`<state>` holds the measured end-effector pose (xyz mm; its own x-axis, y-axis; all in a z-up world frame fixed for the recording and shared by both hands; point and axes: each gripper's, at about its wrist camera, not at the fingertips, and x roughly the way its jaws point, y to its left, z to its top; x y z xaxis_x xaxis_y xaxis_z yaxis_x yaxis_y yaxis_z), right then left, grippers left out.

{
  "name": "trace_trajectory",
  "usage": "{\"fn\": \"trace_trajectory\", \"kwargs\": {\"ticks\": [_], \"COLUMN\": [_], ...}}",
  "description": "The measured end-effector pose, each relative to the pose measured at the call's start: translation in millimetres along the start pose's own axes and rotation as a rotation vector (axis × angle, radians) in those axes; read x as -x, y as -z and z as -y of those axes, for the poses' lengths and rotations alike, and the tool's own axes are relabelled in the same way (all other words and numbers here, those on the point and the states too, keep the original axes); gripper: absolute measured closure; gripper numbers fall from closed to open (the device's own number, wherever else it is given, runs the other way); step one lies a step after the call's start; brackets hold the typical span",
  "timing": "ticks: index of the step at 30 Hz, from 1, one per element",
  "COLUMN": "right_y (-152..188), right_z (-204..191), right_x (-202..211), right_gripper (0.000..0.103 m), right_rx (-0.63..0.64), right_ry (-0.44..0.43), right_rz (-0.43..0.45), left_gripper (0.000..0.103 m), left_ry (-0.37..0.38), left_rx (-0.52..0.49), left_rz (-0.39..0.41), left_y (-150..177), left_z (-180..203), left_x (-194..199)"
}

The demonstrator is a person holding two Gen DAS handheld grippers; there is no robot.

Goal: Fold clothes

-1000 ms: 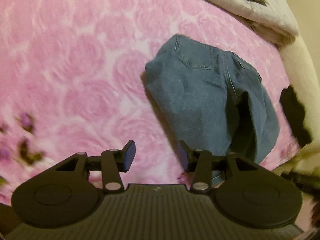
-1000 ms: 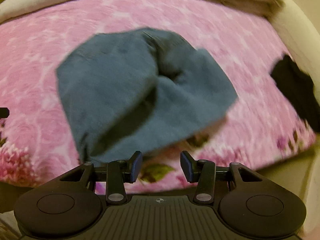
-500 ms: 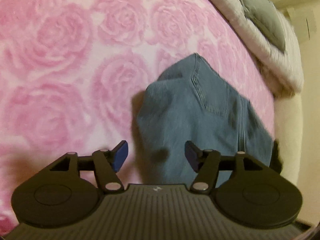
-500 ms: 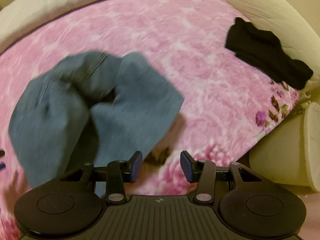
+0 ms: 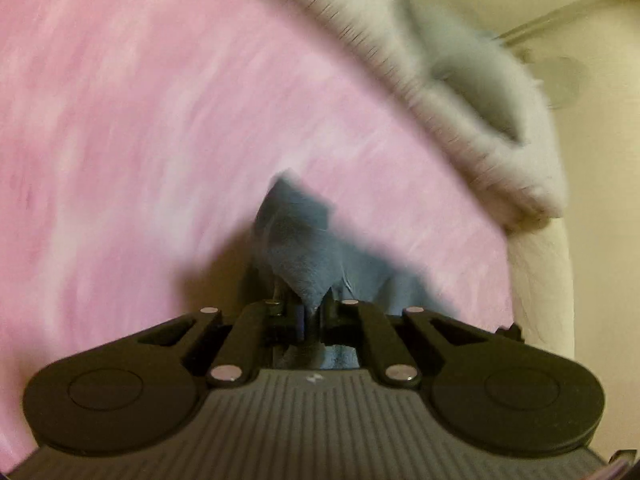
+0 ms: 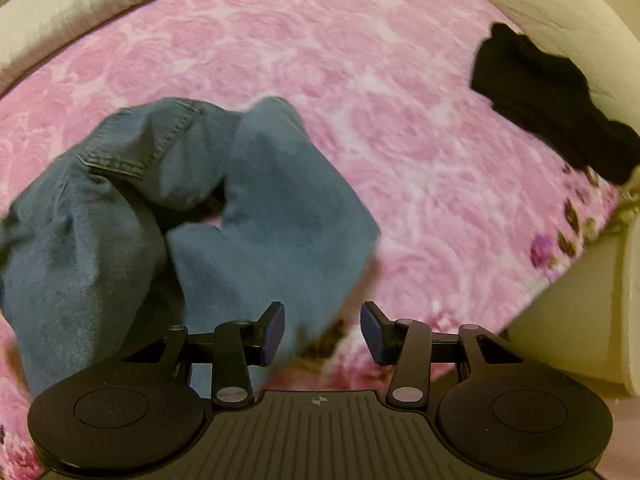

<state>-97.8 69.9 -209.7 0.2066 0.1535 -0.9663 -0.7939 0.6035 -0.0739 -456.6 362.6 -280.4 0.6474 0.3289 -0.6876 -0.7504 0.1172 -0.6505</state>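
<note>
Left wrist view shows the left hand-held gripper (image 5: 310, 312) pinched tight on a fold of the jeans (image 5: 304, 248), lifting the cloth off the pink bed (image 5: 120, 140), likely to drag or open it for a fold; the picture is blurred. The right hand-held gripper (image 6: 322, 332) stands wide and holds nothing, poised over a leg of the jeans (image 6: 192, 208), which lie bunched near the bed's left edge. A black garment (image 6: 548, 100) sits at the right edge, apart.
</note>
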Motion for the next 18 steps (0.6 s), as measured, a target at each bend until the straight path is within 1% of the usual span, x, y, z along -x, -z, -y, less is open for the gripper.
{"fn": "trace_trajectory", "kwargs": {"ticks": [2,3,4,6,8,10,12,14,16,17,18], "right_y": [-8.9,-13.6,-16.4,-22.0,-28.6,-32.6,-35.2,-37.4,-38.7,-39.6,-40.6], "right_z": [-2.8,-3.0,-2.1,0.8,4.7,13.0,22.5,32.3,43.3,47.9,52.4], "right_x": [1.1,3.6,6.1,10.9,15.6,22.7,29.2,35.4,40.4,41.0,41.3], "right_gripper": [0.057,0.057,0.057,0.057,0.057,0.057,0.057,0.057,0.057,0.057,0.057], "right_rx": [0.009,0.010,0.012,0.014,0.014,0.005,-0.004,-0.007,-0.006,-0.001,0.003], "right_ry": [-0.020,-0.036,-0.047,-0.066,-0.083,-0.101,-0.116,-0.128,-0.140,-0.146,-0.152], "right_rz": [0.015,0.027,0.038,0.057,0.074,0.095,0.112,0.128,0.143,0.143,0.143], "left_gripper": [0.100,0.100,0.100,0.100,0.101,0.101,0.100,0.100,0.098,0.097,0.087], "left_ry": [0.022,0.039,0.055,0.077,0.107,0.143,0.160,0.158,0.121,0.106,0.091], "left_rx": [-0.090,-0.153,-0.215,-0.374,-0.487,-0.616,-0.752,-0.857,-0.898,-0.891,-0.882], "left_rz": [0.072,0.103,0.135,0.208,0.281,0.349,0.373,0.353,0.323,0.299,0.275], "left_y": [-42.1,-62.0,-81.9,-108.2,-121.8,-122.2,-104.8,-69.5,-24.8,0.7,26.3], "left_z": [33.3,54.1,75.0,126.3,169.1,213.9,252.1,278.3,283.7,277.7,271.4], "left_x": [21.9,35.4,48.9,80.5,113.4,149.3,174.8,188.9,190.6,187.2,183.6]}}
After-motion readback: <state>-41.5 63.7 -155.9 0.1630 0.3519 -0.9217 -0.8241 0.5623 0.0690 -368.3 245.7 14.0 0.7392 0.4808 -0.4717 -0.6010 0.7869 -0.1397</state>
